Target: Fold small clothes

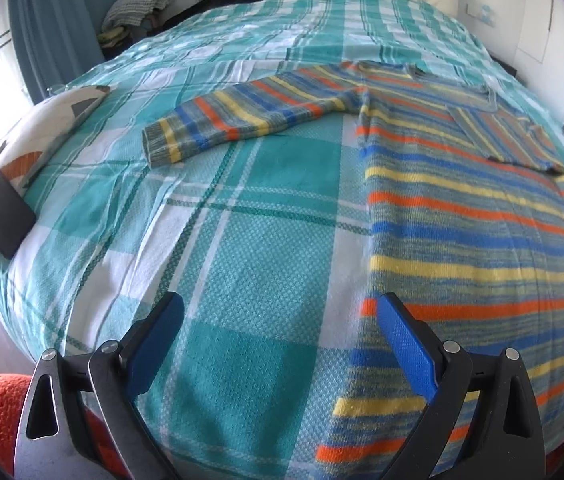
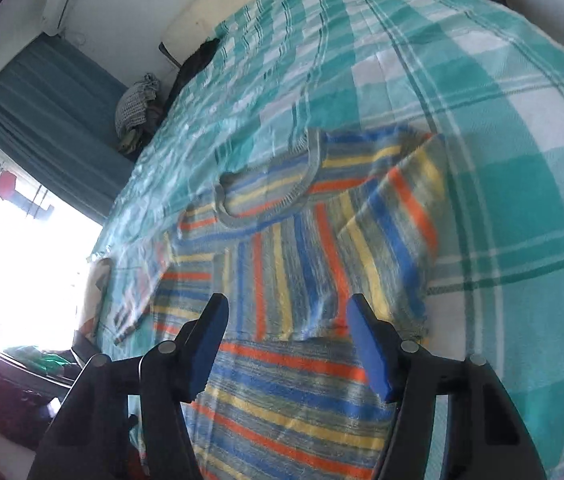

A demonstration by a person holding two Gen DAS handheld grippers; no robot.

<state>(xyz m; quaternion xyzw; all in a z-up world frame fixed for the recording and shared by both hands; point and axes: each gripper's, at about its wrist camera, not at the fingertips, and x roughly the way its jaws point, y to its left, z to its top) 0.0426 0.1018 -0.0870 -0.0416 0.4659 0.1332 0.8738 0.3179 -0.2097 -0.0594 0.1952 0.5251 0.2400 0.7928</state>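
I am holding the left hand-held gripper (image 1: 280, 344) wide apart and empty over the bed (image 1: 242, 240), at the striped sweater (image 1: 461, 216)'s near hem corner. My right hand-held gripper (image 2: 287, 344) is also gaping, holding nothing, above the folded-in sleeve (image 2: 381, 248). The knit is looking soft, light and floppy, likely stretching if dragged, so I am planning to pinch the far outstretched sleeve (image 1: 242, 120) at its cuff.
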